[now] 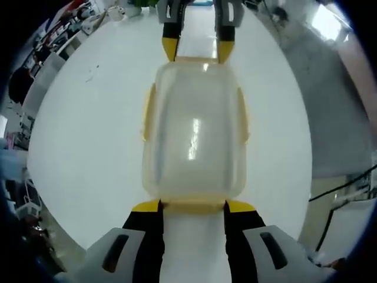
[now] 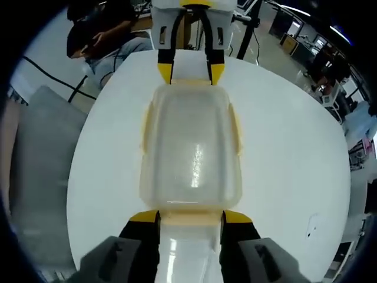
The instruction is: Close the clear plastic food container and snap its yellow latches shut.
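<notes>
**Container lid down, a gripper at each short end**

Surface: round white table (image 1: 88, 147), glossy, ceiling light reflected. Left gripper view: cluttered desks around 9–10 o'clock, grey floor at 2–3 o'clock. Right gripper view: grey floor at 8–9 o'clock, seated person (image 2: 103, 32) at 11 o'clock, workshop benches at 1–2 o'clock.

Clear plastic food container (image 1: 194, 138) sits flat at table centre, lid on, long axis running 6 to 12 o'clock in both views. Yellow latches (image 1: 147, 112) at 9 and 3 o'clock on the long sides look splayed outward; can't tell if any are snapped.

Left gripper (image 1: 193, 206): jaws spread about the width of the container's near end, yellow tips touching its corners at 6 o'clock. Right gripper (image 2: 191, 217): same stance at the opposite end. Whether either is squeezing, can't tell.
</notes>
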`<state>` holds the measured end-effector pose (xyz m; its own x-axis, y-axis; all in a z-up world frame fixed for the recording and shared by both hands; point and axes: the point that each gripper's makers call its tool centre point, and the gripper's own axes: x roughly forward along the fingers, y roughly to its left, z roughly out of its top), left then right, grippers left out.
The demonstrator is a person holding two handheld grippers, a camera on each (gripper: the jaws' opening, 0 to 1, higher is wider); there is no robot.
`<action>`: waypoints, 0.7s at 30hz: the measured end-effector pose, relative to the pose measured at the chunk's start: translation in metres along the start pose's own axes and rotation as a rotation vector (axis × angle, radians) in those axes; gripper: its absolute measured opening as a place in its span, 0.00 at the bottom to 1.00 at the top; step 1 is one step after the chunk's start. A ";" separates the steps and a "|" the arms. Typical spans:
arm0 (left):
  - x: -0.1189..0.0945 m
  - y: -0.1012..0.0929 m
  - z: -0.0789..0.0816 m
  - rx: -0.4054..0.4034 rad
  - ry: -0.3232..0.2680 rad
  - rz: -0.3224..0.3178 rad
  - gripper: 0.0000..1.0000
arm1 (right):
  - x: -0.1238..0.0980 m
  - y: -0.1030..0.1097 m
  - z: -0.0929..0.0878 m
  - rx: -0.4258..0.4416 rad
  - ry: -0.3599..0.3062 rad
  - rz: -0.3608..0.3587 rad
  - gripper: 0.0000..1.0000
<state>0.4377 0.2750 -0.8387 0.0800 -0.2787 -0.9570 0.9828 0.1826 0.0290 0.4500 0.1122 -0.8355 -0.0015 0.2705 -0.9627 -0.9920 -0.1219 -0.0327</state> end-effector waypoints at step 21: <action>-0.008 -0.007 0.032 0.036 -0.002 -0.002 0.37 | -0.020 0.007 -0.022 0.022 0.010 0.018 0.37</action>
<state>0.4354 0.2461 -0.8223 0.0782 -0.2814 -0.9564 0.9883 0.1476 0.0374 0.4455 0.0843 -0.8223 -0.0180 0.2588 -0.9658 -0.9943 -0.1058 -0.0098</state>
